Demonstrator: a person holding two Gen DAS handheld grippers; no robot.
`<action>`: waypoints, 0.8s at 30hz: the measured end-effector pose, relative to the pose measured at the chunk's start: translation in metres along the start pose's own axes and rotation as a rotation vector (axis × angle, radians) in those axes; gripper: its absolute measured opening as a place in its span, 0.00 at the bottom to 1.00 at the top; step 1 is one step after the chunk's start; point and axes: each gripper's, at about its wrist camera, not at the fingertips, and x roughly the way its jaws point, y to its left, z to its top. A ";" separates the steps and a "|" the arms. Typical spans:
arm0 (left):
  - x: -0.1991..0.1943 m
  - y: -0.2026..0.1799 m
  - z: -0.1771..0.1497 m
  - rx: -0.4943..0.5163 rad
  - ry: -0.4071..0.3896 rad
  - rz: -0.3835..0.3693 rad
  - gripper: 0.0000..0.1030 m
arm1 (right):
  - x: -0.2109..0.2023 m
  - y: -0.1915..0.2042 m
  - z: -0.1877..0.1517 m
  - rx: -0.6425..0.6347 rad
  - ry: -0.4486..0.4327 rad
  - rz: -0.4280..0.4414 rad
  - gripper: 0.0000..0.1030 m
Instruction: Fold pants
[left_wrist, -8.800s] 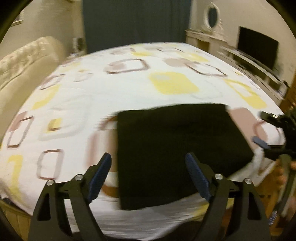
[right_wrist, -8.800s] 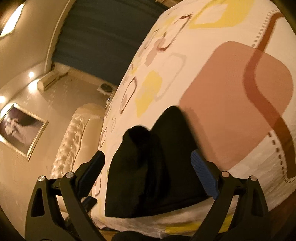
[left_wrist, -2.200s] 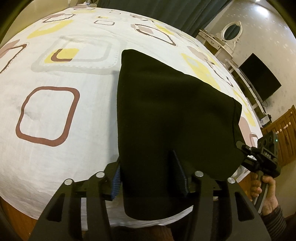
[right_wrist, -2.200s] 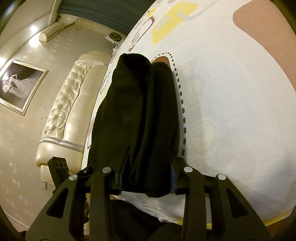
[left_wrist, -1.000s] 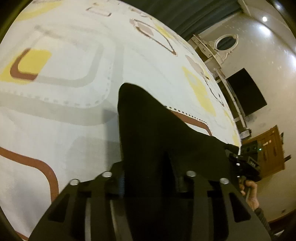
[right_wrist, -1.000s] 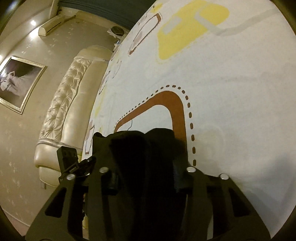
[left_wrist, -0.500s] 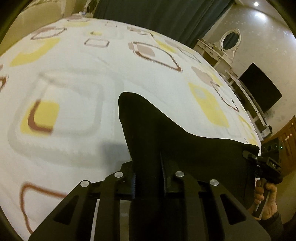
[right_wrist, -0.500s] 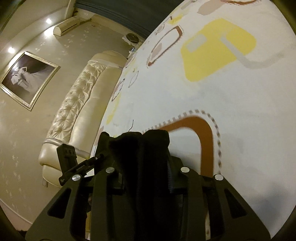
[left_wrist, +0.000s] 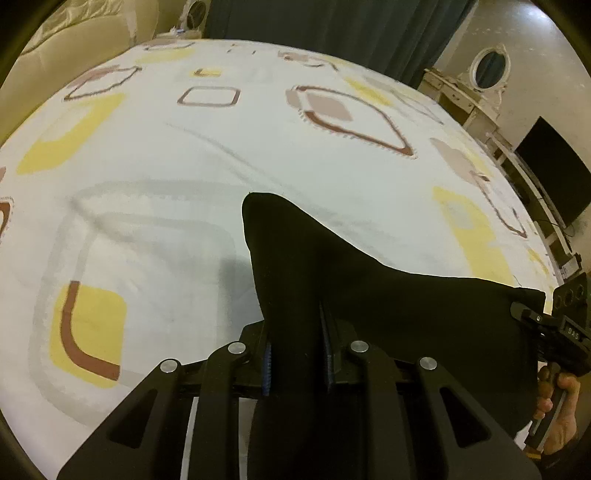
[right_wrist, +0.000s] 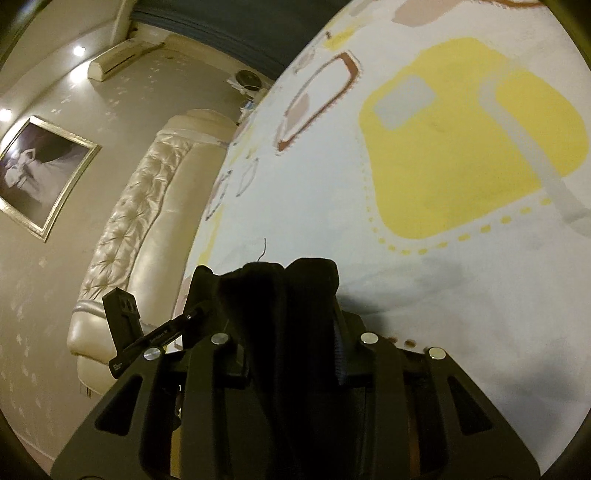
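Black fabric fills the lower part of both views: the black folded pants (left_wrist: 388, 295) hang between my two grippers, above the white bedsheet with yellow and brown rounded squares (left_wrist: 184, 166). My left gripper (left_wrist: 297, 356) has its jaws drawn narrow, pinching one corner of the cloth, which bulges up past the blue pads (left_wrist: 266, 363). My right gripper (right_wrist: 291, 354) is likewise narrowed and clamped on the bunched opposite corner, and I see it at the right edge of the left view, held by a hand (left_wrist: 554, 413). Between them the top edge of the pants sags in a shallow curve. Beyond the bed I see a cream tufted headboard (right_wrist: 140, 229).
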 end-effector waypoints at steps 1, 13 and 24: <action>0.002 0.001 -0.002 0.001 0.001 0.002 0.21 | 0.002 -0.004 0.000 0.008 0.003 -0.004 0.30; 0.010 0.006 -0.007 0.001 -0.001 -0.005 0.26 | 0.012 -0.026 -0.003 0.062 0.003 0.027 0.30; 0.010 0.007 -0.007 -0.004 -0.002 -0.010 0.27 | 0.009 -0.027 -0.003 0.061 -0.005 0.031 0.30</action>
